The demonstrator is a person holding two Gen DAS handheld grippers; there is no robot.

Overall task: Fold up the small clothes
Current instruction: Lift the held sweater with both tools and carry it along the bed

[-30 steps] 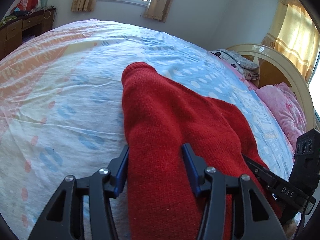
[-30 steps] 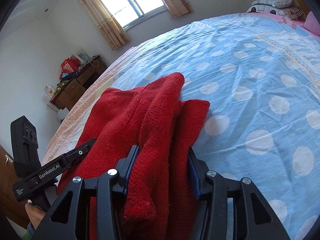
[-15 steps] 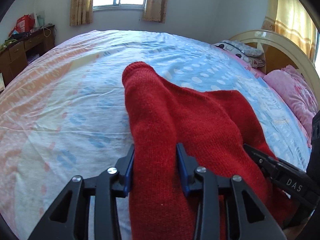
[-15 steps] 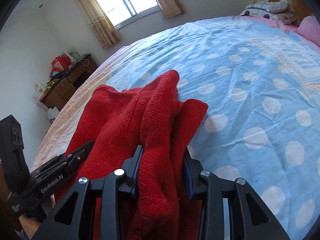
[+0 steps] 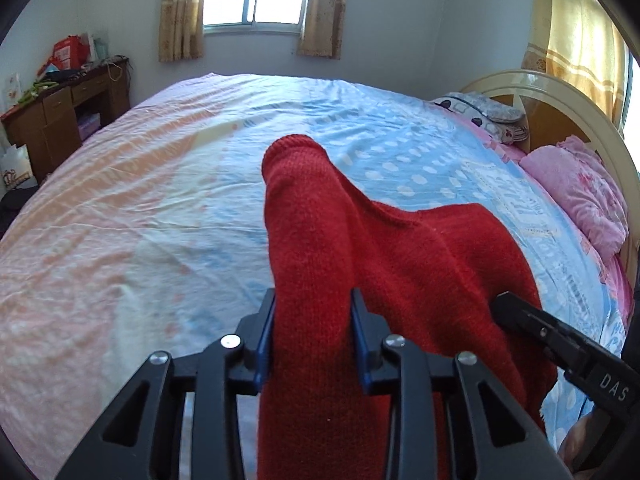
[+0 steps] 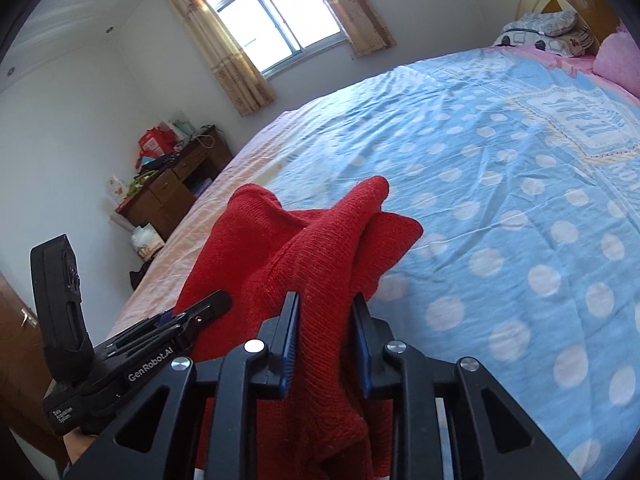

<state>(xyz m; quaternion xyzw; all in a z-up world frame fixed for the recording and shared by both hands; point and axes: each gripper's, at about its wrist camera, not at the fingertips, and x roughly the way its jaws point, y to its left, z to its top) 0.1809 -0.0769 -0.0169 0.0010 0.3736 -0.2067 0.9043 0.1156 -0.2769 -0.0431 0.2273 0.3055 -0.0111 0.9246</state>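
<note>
Bedsheet lower now; both grippers closing, gripping red sweater.

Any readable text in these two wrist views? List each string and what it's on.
"DAS" – on the right hand-held gripper, seen in the left wrist view.
"GenRobot.AI" – on the left hand-held gripper, seen in the right wrist view.
"Data Acquisition System" – small label lower on that same body; barely legible.
Pattern on the blue bedsheet: too distorted to read.
Print on the red boxes on the wooden desk: too small.

Red sweater and pink pillow lie on the bed.
</note>
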